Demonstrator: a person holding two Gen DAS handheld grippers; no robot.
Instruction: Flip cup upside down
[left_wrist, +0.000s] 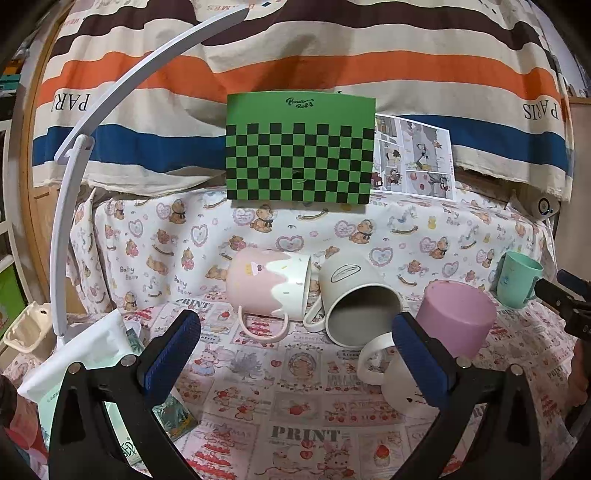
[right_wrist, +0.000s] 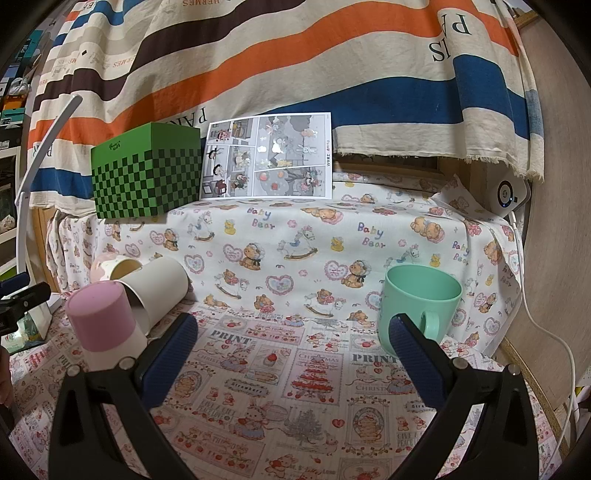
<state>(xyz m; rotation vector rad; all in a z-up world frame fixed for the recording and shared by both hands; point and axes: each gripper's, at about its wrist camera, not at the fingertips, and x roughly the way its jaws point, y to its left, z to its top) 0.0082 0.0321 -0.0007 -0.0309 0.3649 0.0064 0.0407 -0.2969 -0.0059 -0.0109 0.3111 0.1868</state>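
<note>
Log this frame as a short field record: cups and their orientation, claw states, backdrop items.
upright cup: mint green mug, mouth up, at the right
inverted cup: pink-bottomed white mug, base up
cups on their sides: pink drip-glaze mug; white mug
left claw: open, holding nothing
right claw: open, holding nothing, green mug just beyond its right finger
backdrop: green checkered box, comic sheet

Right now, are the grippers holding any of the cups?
No. The left gripper and the right gripper are both open with nothing between their fingers. The green cup stands upright, untouched.
</note>
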